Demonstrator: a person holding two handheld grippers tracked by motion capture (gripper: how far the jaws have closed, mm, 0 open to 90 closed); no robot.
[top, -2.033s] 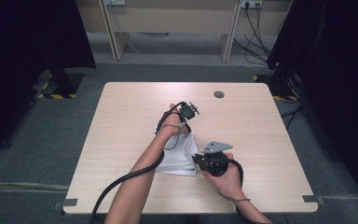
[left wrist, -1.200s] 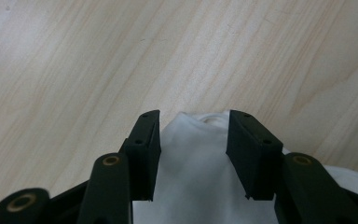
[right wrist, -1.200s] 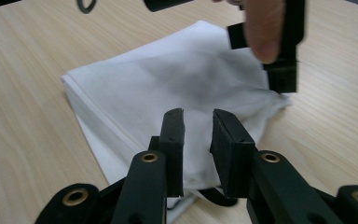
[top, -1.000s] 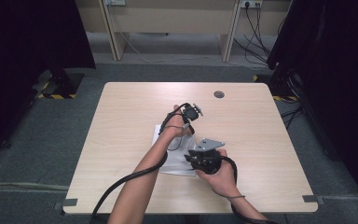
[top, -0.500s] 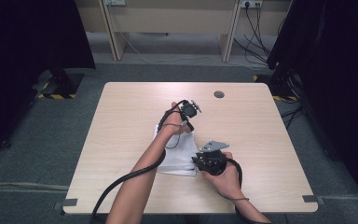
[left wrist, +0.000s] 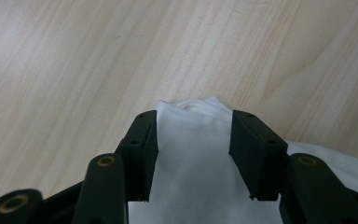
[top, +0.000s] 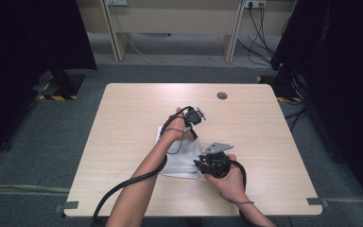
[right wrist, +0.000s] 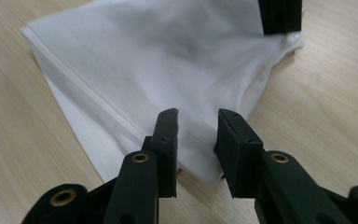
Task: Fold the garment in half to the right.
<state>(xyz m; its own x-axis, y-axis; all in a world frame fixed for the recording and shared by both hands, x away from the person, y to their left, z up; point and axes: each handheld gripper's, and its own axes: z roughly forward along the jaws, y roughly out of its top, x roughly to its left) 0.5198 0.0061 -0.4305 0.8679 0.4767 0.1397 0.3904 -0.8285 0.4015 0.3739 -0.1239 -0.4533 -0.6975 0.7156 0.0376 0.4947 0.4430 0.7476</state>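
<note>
A folded white cloth (top: 177, 161) lies near the middle of the light wooden table (top: 123, 109). My left gripper (top: 193, 127) points down at the cloth's far corner. In the left gripper view its jaws (left wrist: 193, 116) stand apart, and the cloth (left wrist: 191, 177) fills the gap, its rumpled tip just past them. My right gripper (top: 201, 163) sits at the cloth's near right edge. Its jaws (right wrist: 196, 114) have just been opening, and the cloth's edge (right wrist: 144, 60) lies under the gap, unpinched. The left gripper's tip (right wrist: 279, 16) rests on the far corner.
A round cable hole (top: 222, 95) sits in the table's far right part. A black cable (top: 123, 187) trails along the left forearm to the near edge. Bare tabletop surrounds the cloth. Dark curtains and desk legs stand beyond the table.
The right gripper drifted slightly left a second ago and has come back to the right. The left hand and the cloth stay about where they were.
</note>
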